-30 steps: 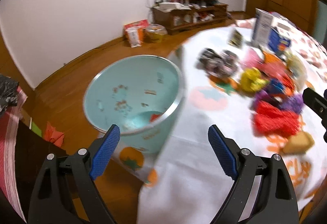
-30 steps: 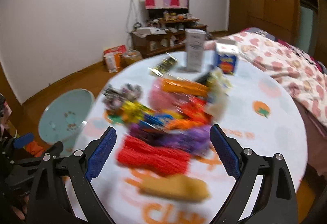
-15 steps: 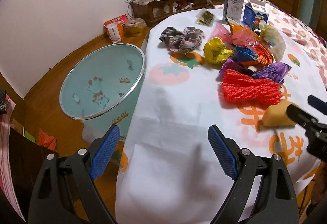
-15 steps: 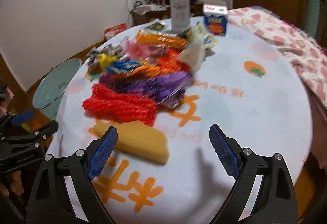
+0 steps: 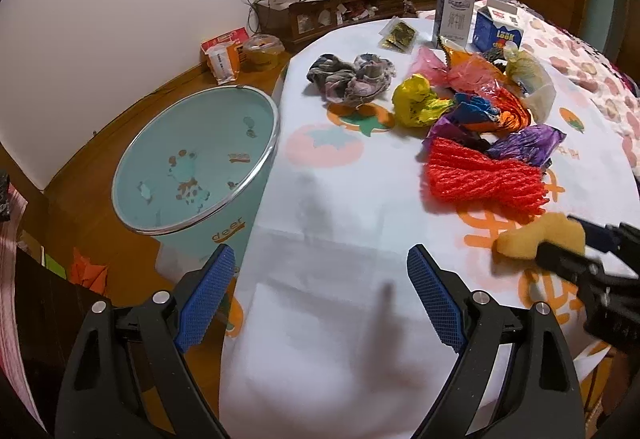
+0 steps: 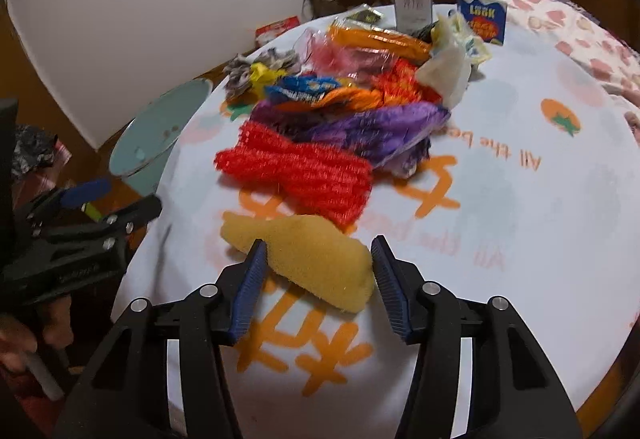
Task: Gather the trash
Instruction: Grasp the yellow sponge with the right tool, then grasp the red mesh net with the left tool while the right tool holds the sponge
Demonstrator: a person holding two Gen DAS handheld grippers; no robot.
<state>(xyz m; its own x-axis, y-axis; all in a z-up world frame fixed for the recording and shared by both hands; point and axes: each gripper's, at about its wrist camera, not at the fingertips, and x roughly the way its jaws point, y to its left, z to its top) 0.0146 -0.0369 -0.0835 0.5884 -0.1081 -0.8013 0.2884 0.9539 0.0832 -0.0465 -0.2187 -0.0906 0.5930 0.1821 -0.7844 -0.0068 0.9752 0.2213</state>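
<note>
In the left wrist view, the left gripper (image 5: 316,295) is seen spread wide with nothing between its pads, held over the bare tablecloth (image 5: 320,319) on the near side of the yellow sponge (image 5: 540,239), with the pale blue bin (image 5: 192,167) standing off the table edge well beyond the sponge's far side; the right gripper (image 5: 588,247) is seen reaching the sponge. Against the picture of a second ago, the bin lies further off and the view is sharper. In the right wrist view, the right gripper (image 6: 318,279) is closing around the yellow sponge (image 6: 304,259), which lies between the jaws just below the red netting (image 6: 296,171) (contact by the pads is not yet certain). A sound grip would likely be got by centring the jaws on the sponge's thick end and squeezing gently, since foam probably gives; the netting just beside it should be kept clear. Compared with a second ago, the jaws are drawn much closer together and the sponge sits between them instead of ahead.
</note>
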